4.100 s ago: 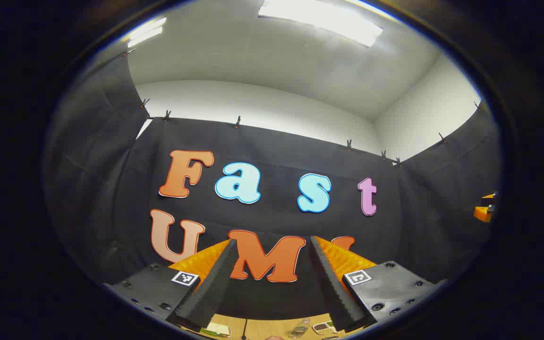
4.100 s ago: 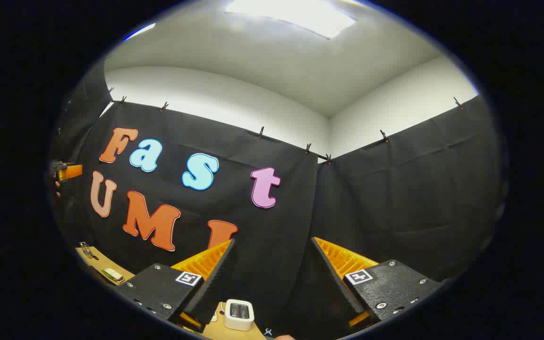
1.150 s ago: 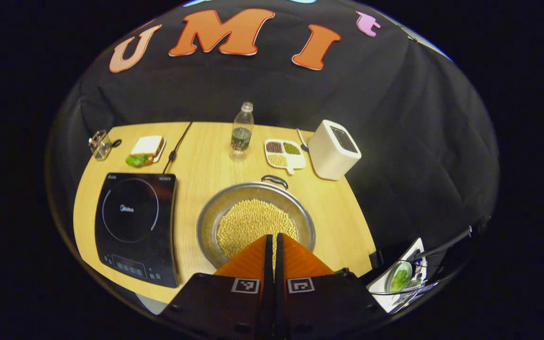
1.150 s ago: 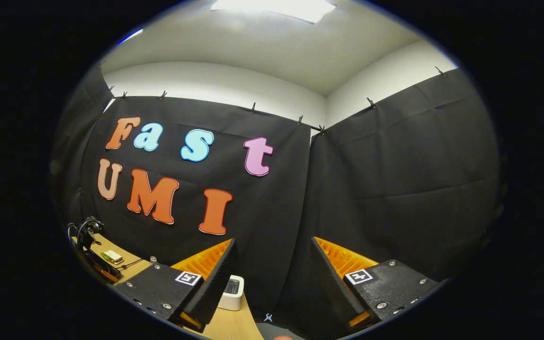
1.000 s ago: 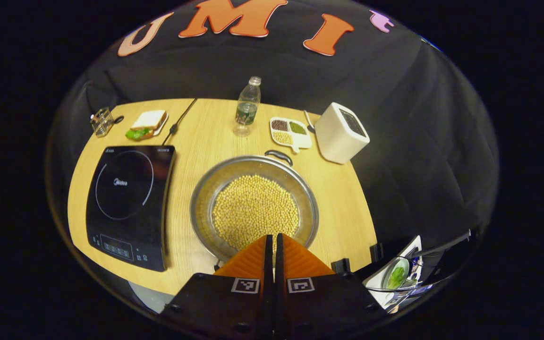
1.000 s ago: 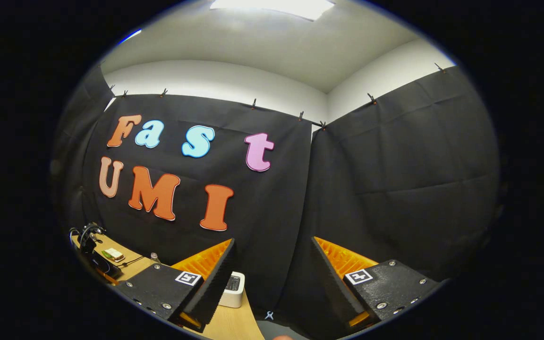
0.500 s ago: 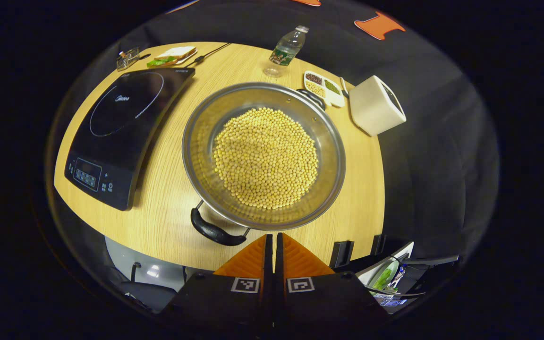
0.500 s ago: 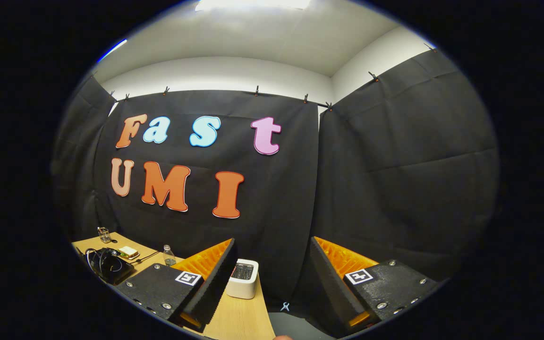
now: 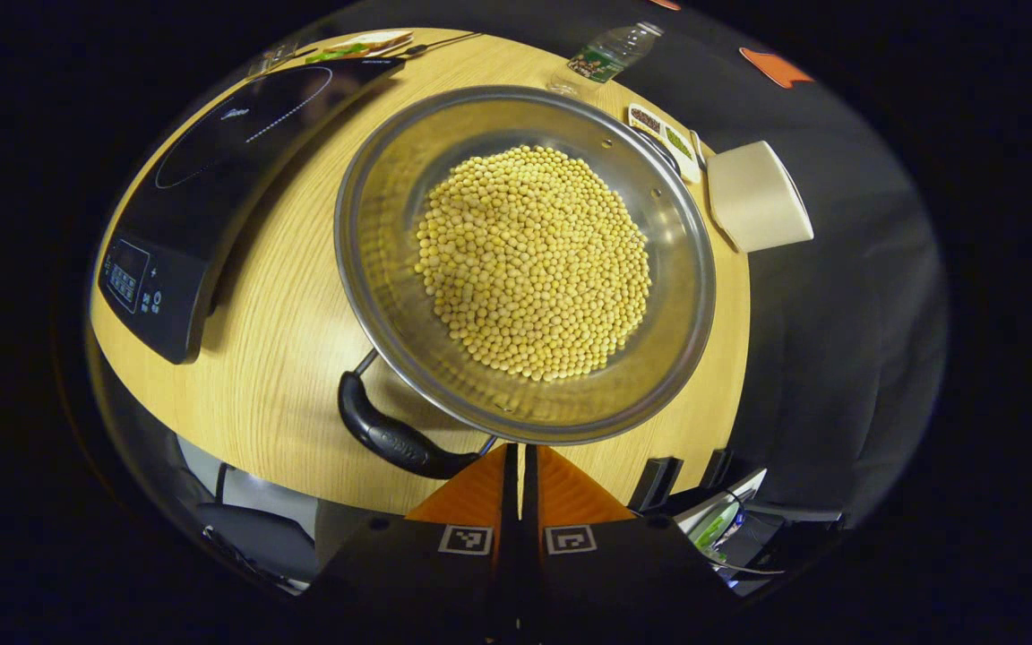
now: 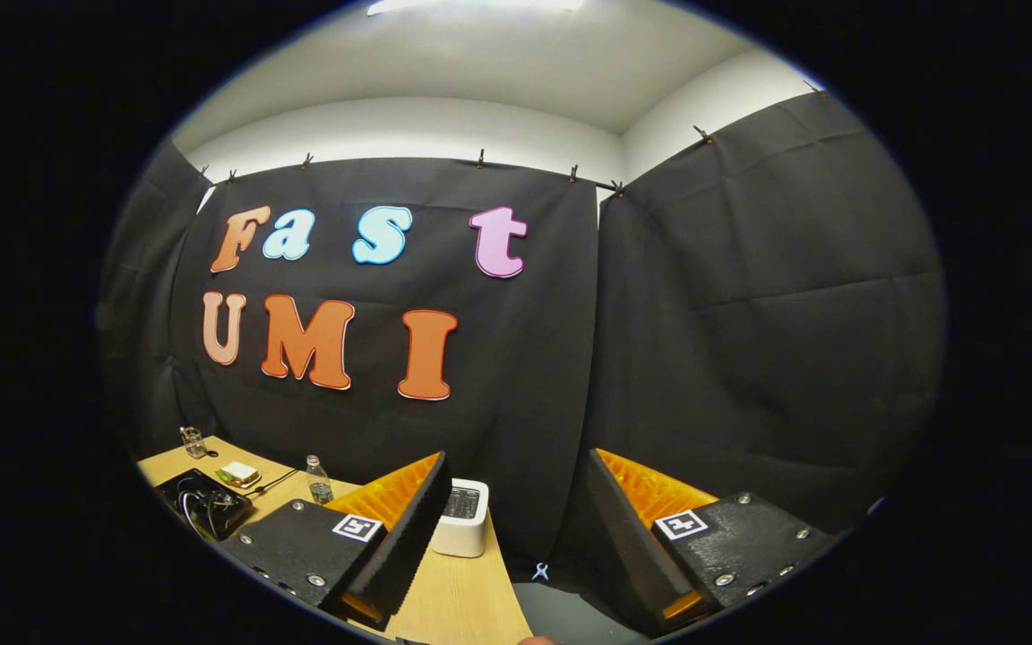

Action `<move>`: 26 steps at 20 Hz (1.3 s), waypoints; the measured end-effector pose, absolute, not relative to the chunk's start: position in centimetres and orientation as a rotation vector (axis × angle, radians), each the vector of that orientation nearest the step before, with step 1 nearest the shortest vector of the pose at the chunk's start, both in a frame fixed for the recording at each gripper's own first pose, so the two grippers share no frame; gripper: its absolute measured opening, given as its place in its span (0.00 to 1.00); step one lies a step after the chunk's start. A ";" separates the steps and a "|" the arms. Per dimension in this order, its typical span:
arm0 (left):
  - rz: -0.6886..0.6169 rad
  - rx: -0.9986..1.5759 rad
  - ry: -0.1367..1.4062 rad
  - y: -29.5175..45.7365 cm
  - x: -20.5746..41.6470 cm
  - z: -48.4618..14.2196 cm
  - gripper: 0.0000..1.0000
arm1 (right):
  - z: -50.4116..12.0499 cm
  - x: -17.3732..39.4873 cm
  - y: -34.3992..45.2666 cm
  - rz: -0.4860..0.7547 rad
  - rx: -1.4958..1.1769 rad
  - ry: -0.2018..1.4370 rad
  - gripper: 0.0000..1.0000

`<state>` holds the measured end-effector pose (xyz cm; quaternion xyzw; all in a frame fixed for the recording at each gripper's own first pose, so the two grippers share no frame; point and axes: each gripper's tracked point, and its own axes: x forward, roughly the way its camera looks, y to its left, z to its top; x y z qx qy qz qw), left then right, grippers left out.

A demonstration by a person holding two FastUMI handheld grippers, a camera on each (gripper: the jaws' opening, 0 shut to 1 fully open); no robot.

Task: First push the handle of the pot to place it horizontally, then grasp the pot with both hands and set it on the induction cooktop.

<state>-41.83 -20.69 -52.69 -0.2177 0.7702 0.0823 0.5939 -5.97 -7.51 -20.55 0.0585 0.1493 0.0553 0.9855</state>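
A wide steel pot (image 9: pixel 373 224) full of yellow beans (image 9: pixel 534 260) sits on the wooden table (image 9: pixel 283 367). One black handle (image 9: pixel 395 441) points toward the near table edge; the other handle (image 9: pixel 659 148) is at the far side. My left gripper (image 9: pixel 516 452) is shut and empty, with its tips just right of the near handle, close above the pot's rim. The black induction cooktop (image 9: pixel 202 170) lies to the pot's left. My right gripper (image 10: pixel 516 475) is open and raised, facing the booth wall over the table's right end.
A white toaster (image 9: pixel 758 197), a divided dish of grains (image 9: pixel 664 134) and a water bottle (image 9: pixel 606 58) stand behind the pot. A sandwich plate (image 9: pixel 364 42) lies at the far left corner. The toaster (image 10: pixel 462 515) and the bottle (image 10: pixel 319 484) also show in the right gripper view.
My left gripper has tilted down from the wall, shut, and dropped close to the pot's near handle. The right gripper stayed open and shifted only slightly.
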 end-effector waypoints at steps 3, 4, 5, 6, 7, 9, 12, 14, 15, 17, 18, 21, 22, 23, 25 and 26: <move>0.183 -0.464 1.822 -20.8 -42.3 -53.4 0.09 | -20.9 -6.0 -7.4 0.086 0.090 0.320 0.95; 0.188 -0.448 1.832 -20.7 -42.4 -53.5 0.08 | -20.9 -5.9 -7.2 0.083 0.089 0.324 0.95; 0.198 -0.430 1.838 -20.3 -42.4 -53.5 0.08 | -20.9 -5.9 -6.8 0.083 0.091 0.327 0.95; 0.206 -0.417 1.841 -19.7 -42.3 -53.5 0.08 | -20.9 -5.8 -6.4 0.084 0.094 0.332 0.95; 0.216 -0.404 1.842 -19.1 -42.1 -53.5 0.08 | -21.1 -5.7 -6.2 0.083 0.094 0.339 0.95; 0.240 -0.358 1.849 -17.5 -42.0 -53.7 0.08 | -21.4 -5.6 -5.5 0.086 0.092 0.346 0.95; 0.276 -0.305 1.848 -15.4 -41.8 -54.4 0.08 | -21.8 -5.4 -4.7 0.088 0.083 0.360 0.95; 0.299 -0.300 1.844 -14.2 -41.6 -54.3 0.08 | -22.2 -5.5 -4.2 0.090 0.083 0.370 0.95; 0.309 -0.293 1.838 -13.6 -41.4 -54.2 0.08 | -22.3 -5.4 -4.0 0.089 0.084 0.375 0.95; 0.309 -0.285 1.828 -12.9 -41.0 -54.2 0.08 | -22.6 -5.4 -3.4 0.091 0.094 0.387 0.95; 0.308 -0.276 1.823 -12.6 -40.7 -54.4 0.08 | -22.7 -5.4 -3.0 0.094 0.099 0.392 0.95; 0.319 -0.245 1.806 -11.1 -39.9 -54.2 0.08 | -23.1 -5.4 -2.2 0.099 0.109 0.403 0.97; 0.320 -0.226 1.798 -10.2 -39.6 -53.7 0.08 | -23.1 -5.4 -1.9 0.101 0.111 0.407 0.97; 0.318 -0.200 1.791 -9.5 -39.1 -53.5 0.08 | -23.2 -5.4 -1.6 0.104 0.112 0.412 0.97; 0.319 -0.154 1.783 -8.0 -38.2 -53.2 0.08 | -23.4 -5.4 -1.0 0.107 0.109 0.423 0.95; 0.334 -0.141 1.778 -7.4 -38.0 -53.3 0.08 | -23.5 -5.4 -0.7 0.109 0.106 0.428 0.97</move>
